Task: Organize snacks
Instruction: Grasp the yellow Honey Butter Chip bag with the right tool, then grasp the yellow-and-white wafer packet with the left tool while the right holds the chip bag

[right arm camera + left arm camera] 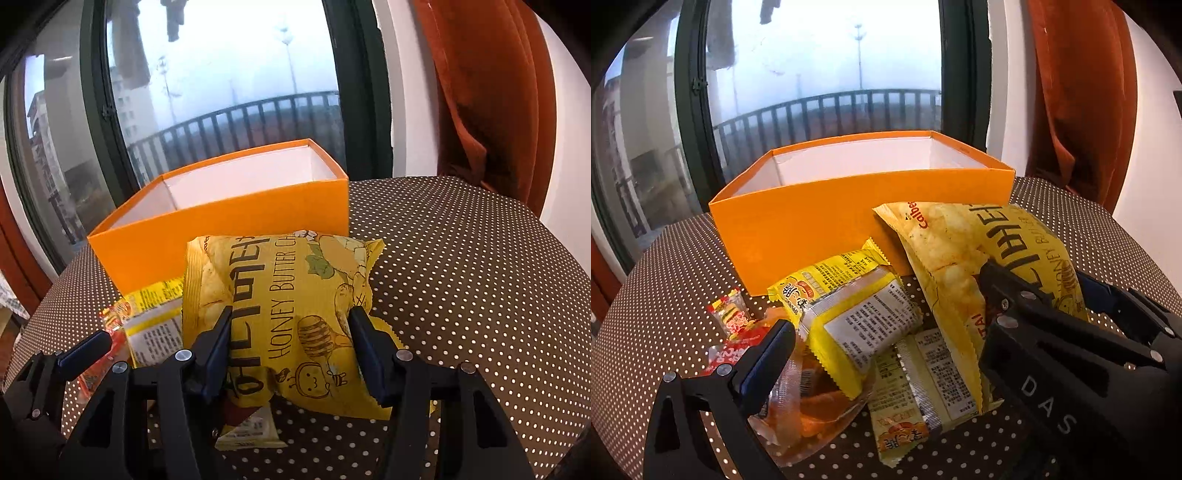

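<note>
I clench my right gripper (290, 328) on the puffy yellow honey-butter chip bag (280, 310) lying before the open orange cardboard box (221, 225), its destination. My left gripper (886, 291) waits released over smaller packets (857, 314).

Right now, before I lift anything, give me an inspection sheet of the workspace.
Surface: brown polka-dot tablecloth, bare on the right.
Job's things: orange box open, no snack visible inside; honey butter chip bag in front of it; yellow packets, clear orange pack and small red candy packet piled to its left.
Clutter: nothing seen.
Grippers: right gripper pinching the chip bag; left gripper wide open over the pile.
Cables: nothing seen.
Surroundings: window, balcony railing, rust curtain.
</note>
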Demonstrator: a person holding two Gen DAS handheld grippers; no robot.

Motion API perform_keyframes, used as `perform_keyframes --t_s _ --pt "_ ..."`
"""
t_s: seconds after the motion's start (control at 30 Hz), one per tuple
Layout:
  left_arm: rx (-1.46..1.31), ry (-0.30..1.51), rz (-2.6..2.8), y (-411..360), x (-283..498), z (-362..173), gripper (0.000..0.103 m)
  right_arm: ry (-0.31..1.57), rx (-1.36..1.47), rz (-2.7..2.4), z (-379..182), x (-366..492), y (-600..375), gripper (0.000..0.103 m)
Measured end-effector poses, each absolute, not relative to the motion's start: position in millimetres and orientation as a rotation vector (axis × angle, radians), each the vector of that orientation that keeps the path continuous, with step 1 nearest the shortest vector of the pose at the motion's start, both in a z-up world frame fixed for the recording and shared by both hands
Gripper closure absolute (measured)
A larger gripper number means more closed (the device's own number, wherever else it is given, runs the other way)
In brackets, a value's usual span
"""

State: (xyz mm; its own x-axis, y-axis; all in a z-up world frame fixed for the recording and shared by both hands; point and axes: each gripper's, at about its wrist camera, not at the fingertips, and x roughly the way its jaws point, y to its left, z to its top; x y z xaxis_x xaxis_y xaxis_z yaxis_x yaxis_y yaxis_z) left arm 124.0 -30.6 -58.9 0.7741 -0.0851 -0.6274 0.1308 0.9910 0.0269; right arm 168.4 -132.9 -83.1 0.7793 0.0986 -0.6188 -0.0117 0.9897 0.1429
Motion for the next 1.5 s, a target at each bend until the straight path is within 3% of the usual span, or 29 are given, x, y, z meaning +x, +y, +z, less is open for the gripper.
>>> perform_keyframes --t_s 1.1,1.5 --pt "0.167 0.733 -0.223 -40 104 -76 0.0 0.654 0.134 -0.122 -88 162 -153 0.041" --pt "0.111 0.719 -0.111 -25 135 -70 0.0 0.654 0.189 -0.089 -84 158 -160 0.041"
